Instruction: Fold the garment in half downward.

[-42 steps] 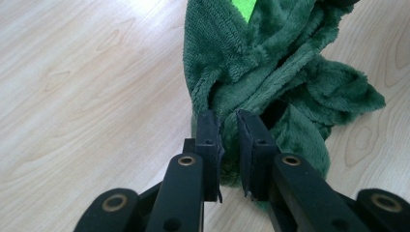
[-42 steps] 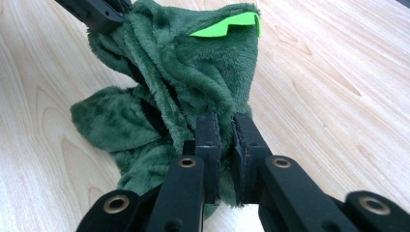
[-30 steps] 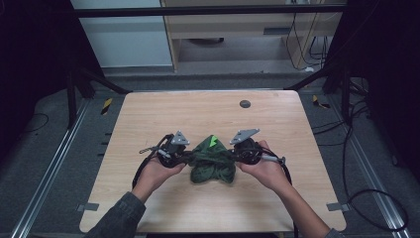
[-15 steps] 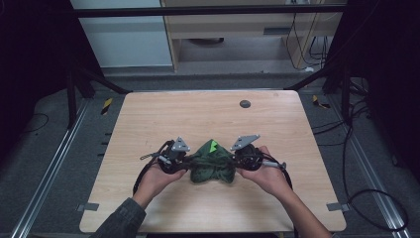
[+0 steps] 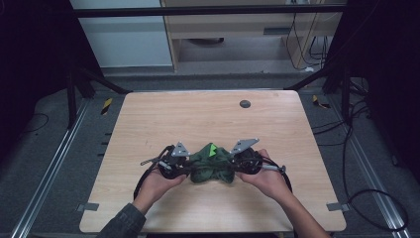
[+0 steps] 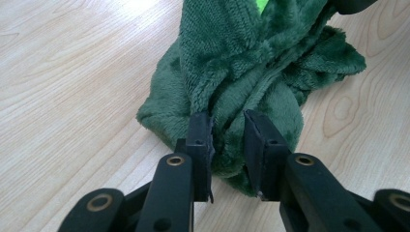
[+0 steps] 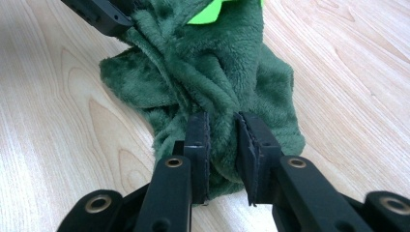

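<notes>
Left of the wooden table, a yellow-and-black striped marker lies on the grey floor, well apart from the work. On the table's front corner, a grey tape patch is stuck at the edge.

The left gripper, held in the person's left hand, lies low on the tabletop in the near half. In the left gripper view its jaws are closed to a narrow gap with a fold of plush pinched between the pads.

The dark green fleece cloth lies bunched on the wood between the two grippers, touching both. A bright green patch shows at its far side. Nothing lies on or over the cloth besides the jaws.

The right gripper, in the right hand, mirrors the left. In the right gripper view its jaws clamp another fold, nearly closed.

Farther back, a round dark disc sits in the tabletop, well clear. A second striped marker lies on the floor to the right.
</notes>
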`<state>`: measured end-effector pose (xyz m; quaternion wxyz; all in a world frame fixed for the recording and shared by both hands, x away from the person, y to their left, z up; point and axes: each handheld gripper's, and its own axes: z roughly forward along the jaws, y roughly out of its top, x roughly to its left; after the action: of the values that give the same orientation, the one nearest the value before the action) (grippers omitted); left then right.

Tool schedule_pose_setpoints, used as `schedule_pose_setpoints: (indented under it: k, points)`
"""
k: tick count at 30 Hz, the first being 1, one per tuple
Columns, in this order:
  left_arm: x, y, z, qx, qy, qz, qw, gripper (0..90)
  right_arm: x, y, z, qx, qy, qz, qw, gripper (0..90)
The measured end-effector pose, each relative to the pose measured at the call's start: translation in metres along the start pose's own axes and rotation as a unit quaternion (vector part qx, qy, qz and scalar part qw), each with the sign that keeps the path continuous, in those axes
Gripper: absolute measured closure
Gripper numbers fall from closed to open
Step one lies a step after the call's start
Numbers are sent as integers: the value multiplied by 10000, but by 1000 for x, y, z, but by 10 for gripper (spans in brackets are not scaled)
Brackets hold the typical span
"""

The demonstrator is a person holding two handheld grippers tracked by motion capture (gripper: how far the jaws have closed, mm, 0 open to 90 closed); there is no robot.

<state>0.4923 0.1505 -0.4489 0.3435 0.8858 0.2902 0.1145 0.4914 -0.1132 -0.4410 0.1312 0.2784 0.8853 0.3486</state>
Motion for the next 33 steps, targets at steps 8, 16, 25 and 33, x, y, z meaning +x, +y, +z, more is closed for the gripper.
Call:
schedule_pose_setpoints:
  k: [8, 16, 25, 33]
  points:
    - [-5, -6, 1, -18, -23, 6, 10000, 717, 3, -3, 1, -5, 28, -10, 10000, 720]
    - [-9, -13, 5, -24, -24, -14, 10000, 716, 7, -10, 3, 11, 37, 21, 10000, 686]
    - [-15, -16, 4, -52, 57, 84, 9999, 716, 11, -14, 2, 33, -2, 3, 10000, 657]
    - [-15, -23, 3, -128, 116, 31, 9998, 714, 14, -20, 3, 52, -8, 64, 10000, 611]
